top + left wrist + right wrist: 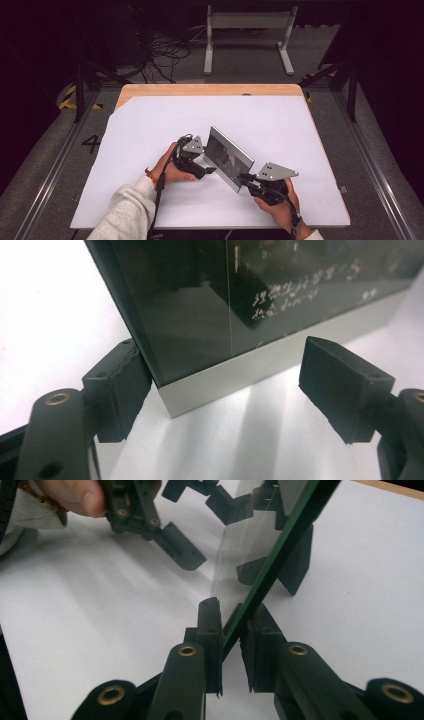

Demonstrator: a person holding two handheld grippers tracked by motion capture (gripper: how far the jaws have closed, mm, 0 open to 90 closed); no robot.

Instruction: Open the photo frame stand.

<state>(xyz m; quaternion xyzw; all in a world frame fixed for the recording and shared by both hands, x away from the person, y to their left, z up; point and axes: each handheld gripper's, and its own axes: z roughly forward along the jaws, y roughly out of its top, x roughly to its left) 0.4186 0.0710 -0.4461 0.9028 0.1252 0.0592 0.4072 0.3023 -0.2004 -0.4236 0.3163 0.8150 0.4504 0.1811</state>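
- Right gripper clamps the near edge of the glass panel; thin, dark, reflective, silver-rimmed rectangle, standing on edge mid-table.
- Left gripper jaws spread wide at the panel's other corner, one jaw touching it.
- Left hand and right hand come in low, from the near side.
- White sheet, smooth, covers the wooden table.

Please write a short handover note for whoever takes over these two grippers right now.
Right gripper: shut on the edge of the glass panel, holding it upright on the white table.
Left gripper: open, one jaw against the panel's corner, the other jaw apart from it.
Done: the panel stands on edge, slanted across the table's middle.
Left: probably close the left gripper on its end, then move the panel with both.
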